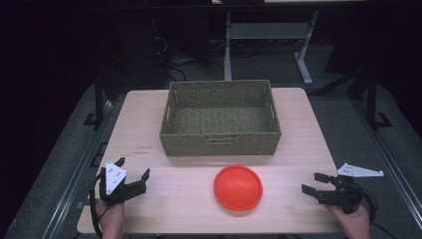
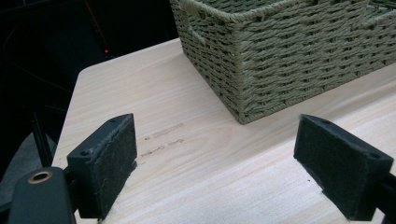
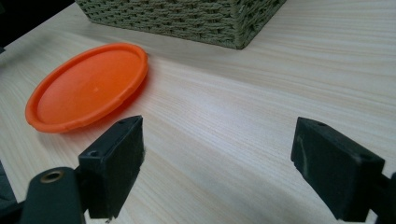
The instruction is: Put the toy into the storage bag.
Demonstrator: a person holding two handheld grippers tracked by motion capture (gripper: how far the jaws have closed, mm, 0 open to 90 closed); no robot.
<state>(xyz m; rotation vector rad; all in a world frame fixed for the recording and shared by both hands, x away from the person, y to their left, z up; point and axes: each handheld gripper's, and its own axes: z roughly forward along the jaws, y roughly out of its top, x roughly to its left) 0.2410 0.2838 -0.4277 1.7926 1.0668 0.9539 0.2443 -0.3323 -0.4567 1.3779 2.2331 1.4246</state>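
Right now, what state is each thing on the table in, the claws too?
Disc: upside down, flat on the table, in front of the basket, untouched.
Basket: upright, open top, empty.
Left claw: open, holding nothing, at the table's near left corner.
Right claw: open, holding nothing, at the table's near right edge, apart from the disc.

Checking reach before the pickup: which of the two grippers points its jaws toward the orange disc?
The right gripper: its open jaws face left toward the orange disc. The left gripper angles toward the woven basket instead.
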